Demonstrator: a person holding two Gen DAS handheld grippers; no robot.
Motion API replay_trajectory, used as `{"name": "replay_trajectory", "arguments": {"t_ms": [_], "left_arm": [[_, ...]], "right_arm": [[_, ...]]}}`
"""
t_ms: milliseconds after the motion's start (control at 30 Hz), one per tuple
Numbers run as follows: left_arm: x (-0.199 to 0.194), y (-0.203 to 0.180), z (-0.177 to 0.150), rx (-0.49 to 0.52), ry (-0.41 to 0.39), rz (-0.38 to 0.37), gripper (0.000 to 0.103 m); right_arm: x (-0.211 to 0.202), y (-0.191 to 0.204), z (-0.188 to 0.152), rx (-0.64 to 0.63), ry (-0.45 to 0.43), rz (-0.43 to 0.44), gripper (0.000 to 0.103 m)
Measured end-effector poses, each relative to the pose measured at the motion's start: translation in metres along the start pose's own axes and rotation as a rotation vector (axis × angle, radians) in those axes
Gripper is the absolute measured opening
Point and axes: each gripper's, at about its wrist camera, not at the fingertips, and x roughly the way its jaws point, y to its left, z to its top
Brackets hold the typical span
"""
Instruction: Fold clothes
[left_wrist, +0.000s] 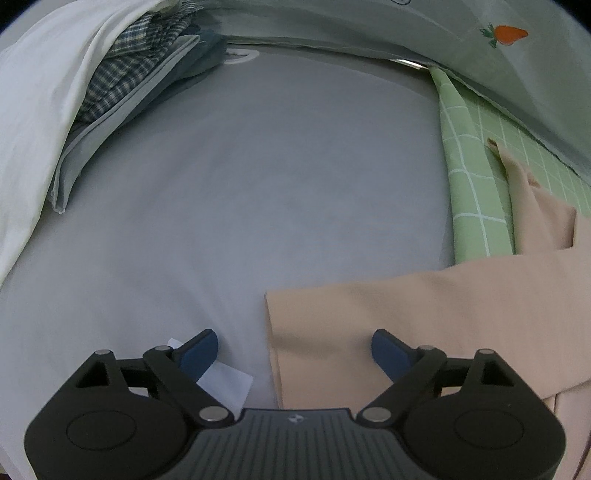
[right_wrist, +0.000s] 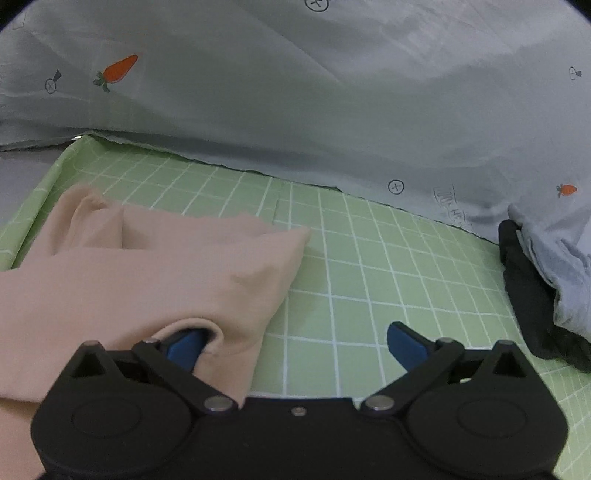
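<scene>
No word can be read with certainty. Ahead of the right tool, the grey printed sheet (right_wrist: 332, 110) bears outlined lettering (right_wrist: 451, 206), too blurred to make out, beside a small circled cross sign (right_wrist: 396, 187).

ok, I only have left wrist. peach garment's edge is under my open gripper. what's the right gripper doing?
Observer: The right gripper is open too, over the green grid sheet. Its left finger is tucked into a fold of the peach garment.
Operator: Anything on the right side I can't see?
Observer: Yes, a black garment lies at the far right of the sheet, partly under the grey carrot-print fabric.
Operator: Is the peach piece flat over there?
Observer: No, it's bunched, with a raised fold near its top left and a corner pointing out over the grid sheet.
</scene>
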Motion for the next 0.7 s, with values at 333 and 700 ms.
{"name": "replay_trajectory", "arguments": {"t_ms": [333, 700], "left_arm": [[-0.008, -0.016, 0.000, 0.034, -0.061, -0.035, 0.016], [-0.056, -0.001, 0.020, -0.040, -0.258, -0.022, 0.009]], "right_arm": [[-0.001, 0.001, -0.004, 0.008, 0.001, -0.005, 0.103], [-0.024, -0.012, -0.006, 0.057, -0.069, -0.032, 0.103]]}}
